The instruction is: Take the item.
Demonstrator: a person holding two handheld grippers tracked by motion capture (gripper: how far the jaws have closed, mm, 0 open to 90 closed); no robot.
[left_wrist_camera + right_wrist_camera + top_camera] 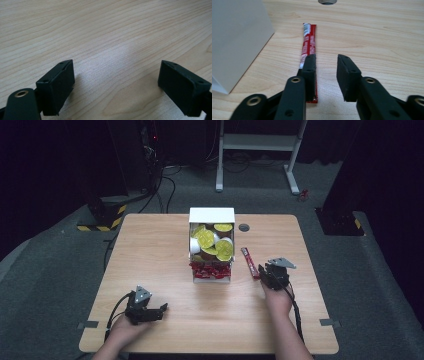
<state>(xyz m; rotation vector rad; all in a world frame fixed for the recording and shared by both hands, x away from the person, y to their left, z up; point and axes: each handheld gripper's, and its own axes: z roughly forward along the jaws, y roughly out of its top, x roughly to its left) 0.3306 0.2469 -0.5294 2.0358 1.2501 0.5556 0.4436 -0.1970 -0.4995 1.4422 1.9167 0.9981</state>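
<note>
On the tabletop point(150, 250), right of the white box point(212, 215), lies a red stick packet point(249, 262), flat, long axis running away from the person. R gripper point(263, 271) sits at its near end. From the right gripper view: packet point(309, 42) lies flat w/ its near part under/beside the one black finger point(310, 72); the other finger is apart from it over bare wood. Jaws partly open, a moderate gap w/ nothing pinched between the pads; packet not gripped. White box wall point(237, 37) is just beside the packet, not touching as far as I can tell. Box holds yellow-lidded cups point(212, 242) in the rear section & red wrapped items point(210, 269) at the front. Grey round cap point(244, 227) is set in the tabletop beyond the packet.

L gripper point(159, 310) is near the front-left edge, well apart from box & packet, jaws wide open, empty, over bare wood point(112, 37).
</note>
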